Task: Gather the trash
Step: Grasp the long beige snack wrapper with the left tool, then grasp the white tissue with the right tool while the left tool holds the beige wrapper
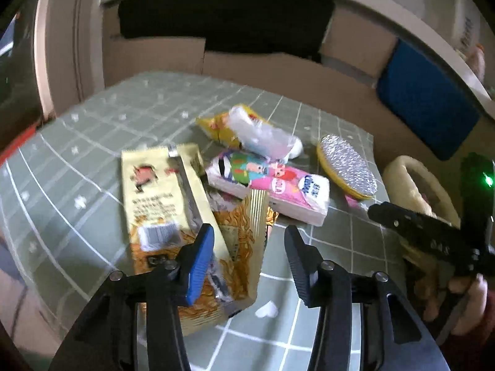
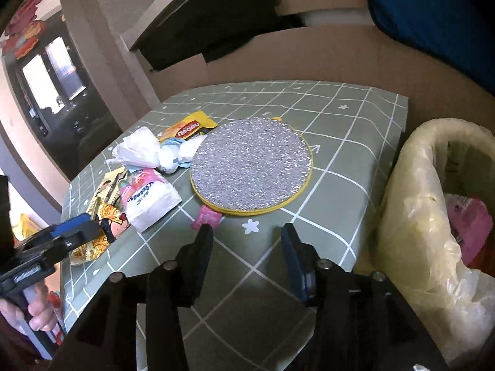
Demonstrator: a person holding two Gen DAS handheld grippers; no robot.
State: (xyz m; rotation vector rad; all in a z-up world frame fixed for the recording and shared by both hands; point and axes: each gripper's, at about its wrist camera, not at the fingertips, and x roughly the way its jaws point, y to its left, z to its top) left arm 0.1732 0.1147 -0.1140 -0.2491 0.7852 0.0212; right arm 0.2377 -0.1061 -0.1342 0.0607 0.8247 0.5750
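Observation:
Trash lies on a green grid tablecloth [image 1: 77, 160]: a cream and orange noodle wrapper [image 1: 173, 216], a pink tissue pack [image 1: 272, 185], crumpled white tissue [image 1: 266, 136] and a yellow wrapper [image 1: 216, 126]. My left gripper [image 1: 249, 250] is open, its fingers straddling the noodle wrapper's near end. My right gripper [image 2: 247, 244] is open and empty above the near table edge, close to a small pink wrapper [image 2: 205, 218]. The tissue pack [image 2: 148, 199], white tissue [image 2: 139, 151], yellow wrapper [image 2: 188, 126] and noodle wrapper [image 2: 99, 235] also show in the right wrist view.
A round silver scrubbing pad with a yellow rim [image 2: 250, 162] lies mid-table. A bin lined with a pale yellow bag [image 2: 433, 204], holding pink trash, stands just right of the table. Cardboard boxes [image 2: 294, 55] and a blue cushion [image 1: 427, 99] stand behind.

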